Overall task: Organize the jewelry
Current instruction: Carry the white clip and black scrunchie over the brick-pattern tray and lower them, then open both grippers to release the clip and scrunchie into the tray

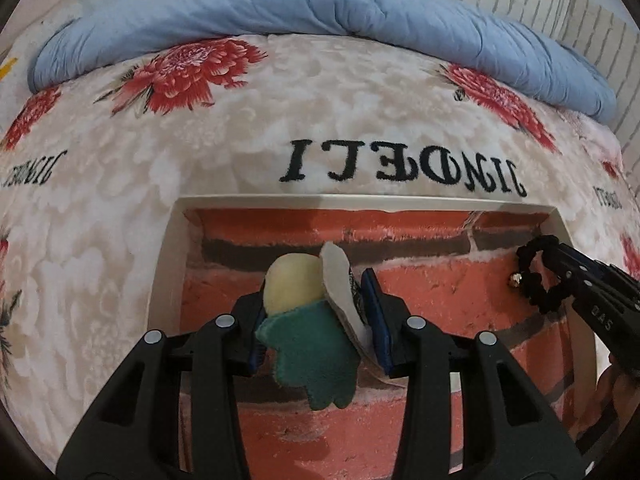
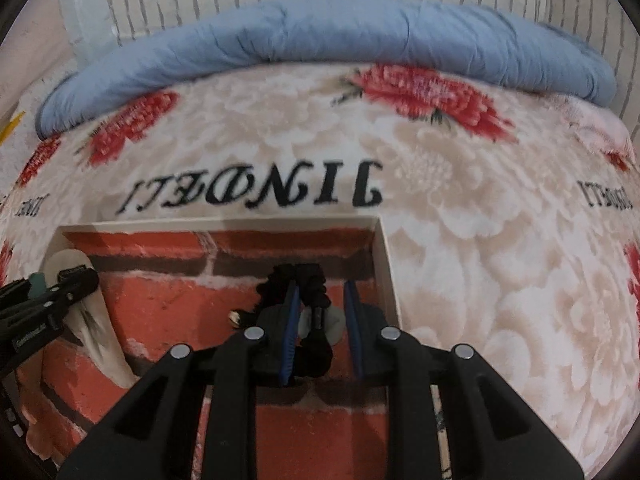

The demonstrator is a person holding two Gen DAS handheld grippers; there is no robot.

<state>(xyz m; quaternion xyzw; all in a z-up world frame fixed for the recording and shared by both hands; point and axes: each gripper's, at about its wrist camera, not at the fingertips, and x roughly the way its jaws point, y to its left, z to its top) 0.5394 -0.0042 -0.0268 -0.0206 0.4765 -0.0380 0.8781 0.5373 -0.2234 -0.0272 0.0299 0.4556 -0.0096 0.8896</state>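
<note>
- My left gripper [image 1: 316,320] has its fingers pressed on a soft felt brooch [image 1: 308,344]: a cream head, a green body and a pale wing-shaped piece, low in the middle of the left wrist view.
- The brooch hangs over the shallow box [image 1: 170,264], whose floor has a red brick print; I cannot tell if it touches the floor.
- I judge that the felt is light and yields easily, so a gentle pinch on the body is enough; a hard squeeze may bend the pale piece.
- My right gripper [image 2: 320,328] has its fingers spread a little, with a black bracelet [image 2: 296,280] between them, in the middle of the right wrist view.
- The bracelet lies against the left finger only; the right finger stands apart from it, so I think it is not pinched, though the view is blurred here.
- The bracelet looks like a soft, limp cord with a small metal bell [image 2: 234,316] at its left; it should be taken across the cord, not by the bell.
- It is near the right wall of the box, which can block a finger.
- Around the box is a floral blanket [image 1: 240,152] with black letters, and a blue quilt [image 1: 320,4] lies at the top of the frame, well apart.
</note>
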